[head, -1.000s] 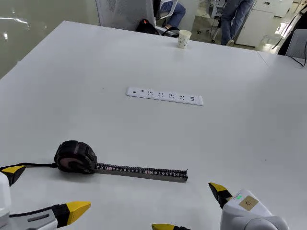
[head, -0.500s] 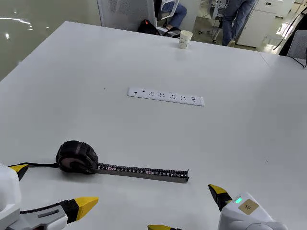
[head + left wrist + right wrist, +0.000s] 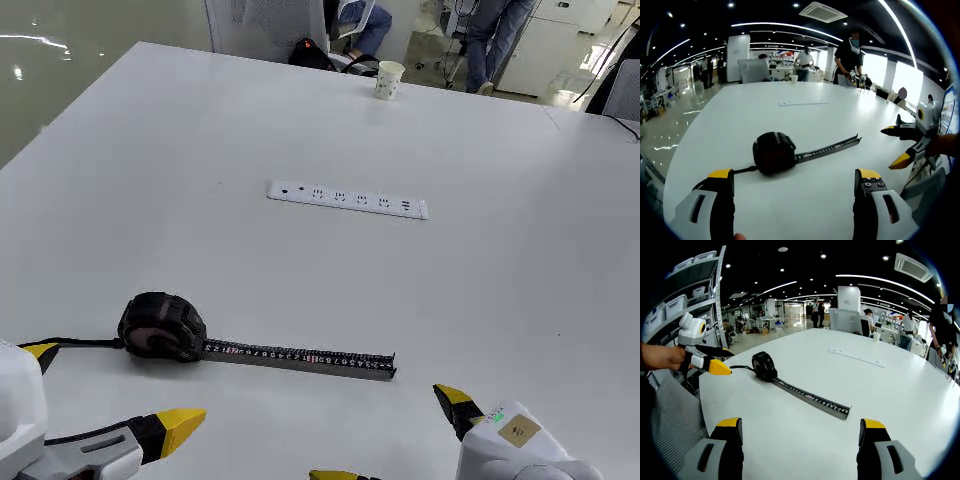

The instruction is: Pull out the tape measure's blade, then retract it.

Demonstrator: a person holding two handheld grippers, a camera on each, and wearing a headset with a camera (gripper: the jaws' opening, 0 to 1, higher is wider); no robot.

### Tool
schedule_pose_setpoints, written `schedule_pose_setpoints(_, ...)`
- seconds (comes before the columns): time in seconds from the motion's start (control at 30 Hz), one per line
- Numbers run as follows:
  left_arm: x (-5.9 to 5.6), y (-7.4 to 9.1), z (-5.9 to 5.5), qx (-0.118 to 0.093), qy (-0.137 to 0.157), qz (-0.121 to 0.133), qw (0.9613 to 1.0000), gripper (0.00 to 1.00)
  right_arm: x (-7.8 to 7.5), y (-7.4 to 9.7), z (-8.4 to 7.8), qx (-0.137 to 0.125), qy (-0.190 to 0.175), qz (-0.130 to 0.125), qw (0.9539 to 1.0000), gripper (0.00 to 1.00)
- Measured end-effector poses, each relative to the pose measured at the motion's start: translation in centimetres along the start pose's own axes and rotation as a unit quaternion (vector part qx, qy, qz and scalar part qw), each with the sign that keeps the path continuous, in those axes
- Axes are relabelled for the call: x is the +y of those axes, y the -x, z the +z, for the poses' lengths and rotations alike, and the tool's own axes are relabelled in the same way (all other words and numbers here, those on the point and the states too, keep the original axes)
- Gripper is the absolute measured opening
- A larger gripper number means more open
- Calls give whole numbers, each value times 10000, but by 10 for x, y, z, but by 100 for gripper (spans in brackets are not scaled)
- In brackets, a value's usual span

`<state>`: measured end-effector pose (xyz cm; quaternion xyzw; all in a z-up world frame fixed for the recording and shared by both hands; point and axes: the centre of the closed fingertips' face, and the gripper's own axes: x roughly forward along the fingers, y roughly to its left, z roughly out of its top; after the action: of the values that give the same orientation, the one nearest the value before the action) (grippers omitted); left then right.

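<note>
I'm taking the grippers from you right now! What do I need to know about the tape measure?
Left gripper: open, empty, pointed at the tape measure.
Right gripper: open, empty, pointed at the free end of the blade.
The tape measure lies on the white table, with the blade stretched flat beside it.
Done: blade pulled out.
Left: retract the blade.

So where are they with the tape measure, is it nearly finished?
Pulling out looks done: the blade lies extended on the table from the black case. Nothing is in hand: the left gripper and right gripper are both open, touching neither. Left to do: retract the blade.
</note>
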<state>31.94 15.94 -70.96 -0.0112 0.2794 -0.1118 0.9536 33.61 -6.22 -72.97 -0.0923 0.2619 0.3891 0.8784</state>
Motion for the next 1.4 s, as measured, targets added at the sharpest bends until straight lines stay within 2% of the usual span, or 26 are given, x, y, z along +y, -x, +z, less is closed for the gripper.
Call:
schedule_pose_setpoints(0.23, 2, -2, -2, 37, -26, 36, 10000, 97, 1, 0, -2, 45, 23, 122, 9999, 95)
schedule_pose_setpoints(0.47, 5, -5, -5, 102, -25, 127, 9999, 94, 4, -1, -8, 179, 111, 378, 9991, 91)
schedule_pose_setpoints(0.7, 9, -11, -6, 118, 23, 193, 9997, 91, -2, -5, -12, 250, 202, 498, 9982, 86)
schedule_pose_setpoints(0.97, 13, -16, -3, 91, 94, 265, 9996, 87, -6, -8, -13, 291, 406, 627, 9968, 77)
schedule_pose_setpoints(1.2, 12, -22, 2, 60, 243, 231, 9994, 85, -13, -12, -15, 319, 576, 729, 9952, 73)
schedule_pose_setpoints(1.4, 16, -26, 8, 50, 198, 336, 9992, 82, -18, -15, -17, 376, 710, 845, 9932, 69)
